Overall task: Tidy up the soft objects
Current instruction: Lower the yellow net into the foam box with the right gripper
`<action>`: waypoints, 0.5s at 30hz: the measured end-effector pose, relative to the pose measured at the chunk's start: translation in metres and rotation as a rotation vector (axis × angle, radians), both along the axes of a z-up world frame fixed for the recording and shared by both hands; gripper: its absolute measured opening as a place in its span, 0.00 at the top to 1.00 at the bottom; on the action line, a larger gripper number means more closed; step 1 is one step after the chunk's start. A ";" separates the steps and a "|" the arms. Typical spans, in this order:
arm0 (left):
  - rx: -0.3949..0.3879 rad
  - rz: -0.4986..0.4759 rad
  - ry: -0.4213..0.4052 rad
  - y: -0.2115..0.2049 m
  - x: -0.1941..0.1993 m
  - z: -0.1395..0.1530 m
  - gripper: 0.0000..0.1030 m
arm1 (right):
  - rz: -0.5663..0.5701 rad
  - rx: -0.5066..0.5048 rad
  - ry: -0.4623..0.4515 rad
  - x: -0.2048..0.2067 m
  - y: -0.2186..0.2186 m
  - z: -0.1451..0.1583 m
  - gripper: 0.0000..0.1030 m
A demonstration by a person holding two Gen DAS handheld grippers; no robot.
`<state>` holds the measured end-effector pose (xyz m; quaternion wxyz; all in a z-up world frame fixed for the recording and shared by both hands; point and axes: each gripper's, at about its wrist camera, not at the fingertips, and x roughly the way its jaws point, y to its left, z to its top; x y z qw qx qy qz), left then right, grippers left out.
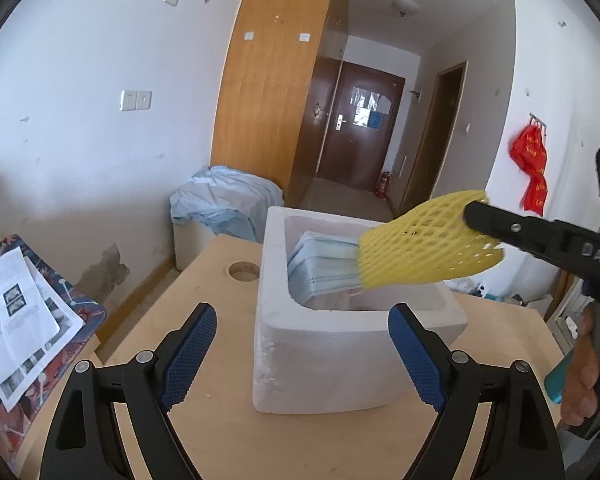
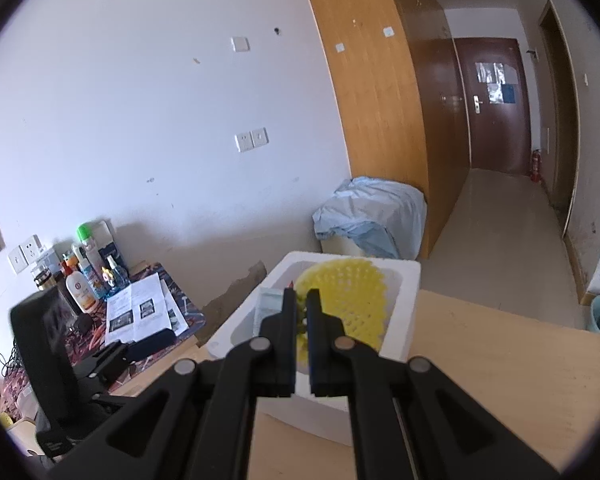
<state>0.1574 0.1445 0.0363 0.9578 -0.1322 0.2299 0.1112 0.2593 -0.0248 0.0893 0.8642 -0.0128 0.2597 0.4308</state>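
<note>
A white foam box (image 1: 340, 352) stands on the wooden table (image 1: 204, 288). A stack of light blue face masks (image 1: 320, 268) leans inside it. My right gripper (image 1: 470, 212) is shut on a yellow foam net sleeve (image 1: 424, 244) and holds it over the box's open top. In the right wrist view the gripper (image 2: 302, 300) pinches the sleeve (image 2: 348, 296) above the box (image 2: 404, 312). My left gripper (image 1: 302, 316) is open and empty, just in front of the box's near wall.
The table has a round hole (image 1: 243, 270) left of the box. A side table (image 2: 156, 320) at left holds papers (image 1: 16, 320) and bottles (image 2: 82, 280). A blue cloth bundle (image 1: 224, 200) lies behind, by a wooden wardrobe (image 1: 272, 80).
</note>
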 end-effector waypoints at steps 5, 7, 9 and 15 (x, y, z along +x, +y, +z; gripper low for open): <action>0.007 -0.009 0.009 -0.001 0.000 -0.002 0.14 | -0.007 -0.062 0.024 0.011 0.015 -0.012 0.94; 0.002 -0.005 0.006 -0.001 0.000 -0.002 0.15 | -0.012 -0.091 0.031 0.015 0.021 -0.016 0.94; 0.000 -0.001 0.002 -0.001 -0.001 -0.001 0.15 | -0.014 -0.110 0.039 0.017 0.025 -0.019 0.94; -0.010 0.013 0.005 0.004 -0.004 -0.003 0.15 | -0.016 -0.199 0.077 0.025 0.039 -0.037 0.94</action>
